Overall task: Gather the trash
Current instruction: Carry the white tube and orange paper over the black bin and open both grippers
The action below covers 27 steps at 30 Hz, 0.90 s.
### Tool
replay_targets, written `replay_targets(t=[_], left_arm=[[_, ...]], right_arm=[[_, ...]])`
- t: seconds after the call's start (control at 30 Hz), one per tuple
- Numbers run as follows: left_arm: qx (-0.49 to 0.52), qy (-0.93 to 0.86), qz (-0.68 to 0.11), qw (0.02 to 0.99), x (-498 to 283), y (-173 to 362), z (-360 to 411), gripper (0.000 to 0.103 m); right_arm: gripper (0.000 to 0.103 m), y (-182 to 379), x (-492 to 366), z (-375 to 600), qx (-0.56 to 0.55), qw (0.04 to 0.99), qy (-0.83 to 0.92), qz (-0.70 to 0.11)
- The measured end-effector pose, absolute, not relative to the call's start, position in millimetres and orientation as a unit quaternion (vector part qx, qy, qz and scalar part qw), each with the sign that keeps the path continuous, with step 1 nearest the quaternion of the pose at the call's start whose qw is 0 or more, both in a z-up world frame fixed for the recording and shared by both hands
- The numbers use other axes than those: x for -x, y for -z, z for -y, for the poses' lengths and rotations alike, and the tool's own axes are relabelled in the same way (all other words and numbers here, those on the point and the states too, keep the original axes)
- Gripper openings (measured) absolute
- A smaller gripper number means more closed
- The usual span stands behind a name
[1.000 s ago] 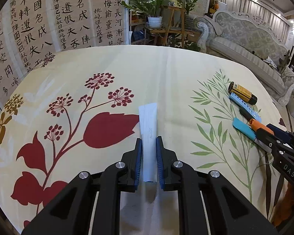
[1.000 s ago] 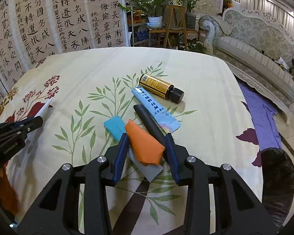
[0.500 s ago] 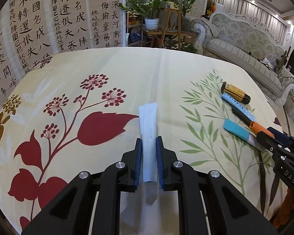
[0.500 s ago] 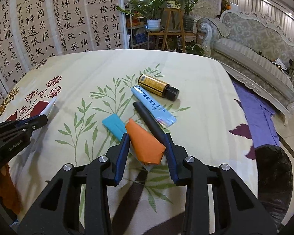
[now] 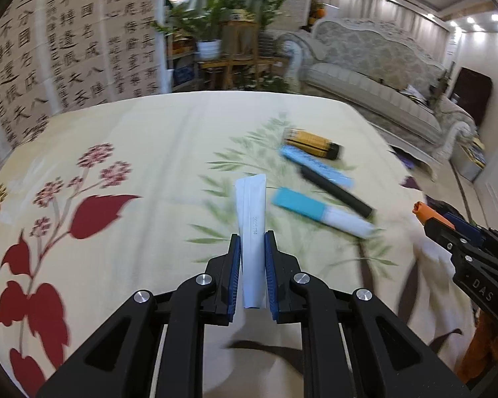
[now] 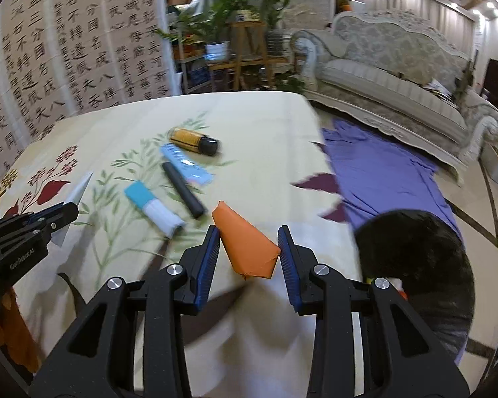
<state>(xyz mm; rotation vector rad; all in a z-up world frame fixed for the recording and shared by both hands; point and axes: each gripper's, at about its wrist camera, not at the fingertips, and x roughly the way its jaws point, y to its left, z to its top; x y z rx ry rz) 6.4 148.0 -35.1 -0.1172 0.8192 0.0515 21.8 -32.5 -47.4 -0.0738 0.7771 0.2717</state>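
A flat white paper sachet (image 5: pixel 251 229), long and narrow with a faint printed code along it, is pinched between the ribbed blue pads of the left gripper (image 5: pixel 252 255) and is held clear of the cloth, its shadow falling below. An orange wrapper (image 6: pixel 247 245), smooth and folded into a blunt cone, is clamped between the blue pads of the right gripper (image 6: pixel 249 250), its pointed end aimed away from the camera. Both grippers are built of matte black plastic with silver pivot screws.

Beyond them, a cream tablecloth (image 5: pixel 149 139) printed with red flowers and green leaf sprays is spread over the table. On it are left a teal-and-white tube (image 5: pixel 318 211), a slim black marker (image 5: pixel 337 193), a light-blue foil packet (image 5: pixel 315 165) and a small amber bottle (image 5: pixel 313 142) with a black cap, all lying on their sides close together. To the right of the table edge, in the right wrist view, a black trash bag (image 6: pixel 418 258) is seen on the floor beside a purple cloth (image 6: pixel 381 172).
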Motion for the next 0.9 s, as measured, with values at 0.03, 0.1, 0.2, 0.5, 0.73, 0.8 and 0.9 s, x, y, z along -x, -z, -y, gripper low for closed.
replay_targets(t=[0.03,0.1,0.2,0.5,0.73,0.8,0.9], left_arm=[[0.053,-0.013,-0.398,0.916,-7,34,-137,0.016],[0.045,0.004,-0.396,0.917,-7,33,-121,0.016],[0.033,0.033,-0.394,0.918,-9,31,-94,0.016],[-0.001,0.106,-0.382,0.918,-15,25,-15,0.016],[-0.022,0.142,-0.381,0.913,-20,28,31,0.016],[-0.026,0.147,-0.384,0.911,-23,30,43,0.016],[-0.033,0.151,-0.386,0.909,-26,33,58,0.016]], right_arm=[[0.035,47,-20,38,0.033,0.917,-0.126,-0.377],[0.035,47,-16,56,0.026,0.920,-0.107,-0.376],[0.035,47,-11,82,0.014,0.923,-0.080,-0.375],[0.035,51,2,153,-0.017,0.930,-0.009,-0.368],[0.035,54,7,189,-0.036,0.932,0.023,-0.361],[0.035,55,8,197,-0.039,0.932,0.030,-0.359],[0.035,57,8,207,-0.045,0.932,0.036,-0.358]])
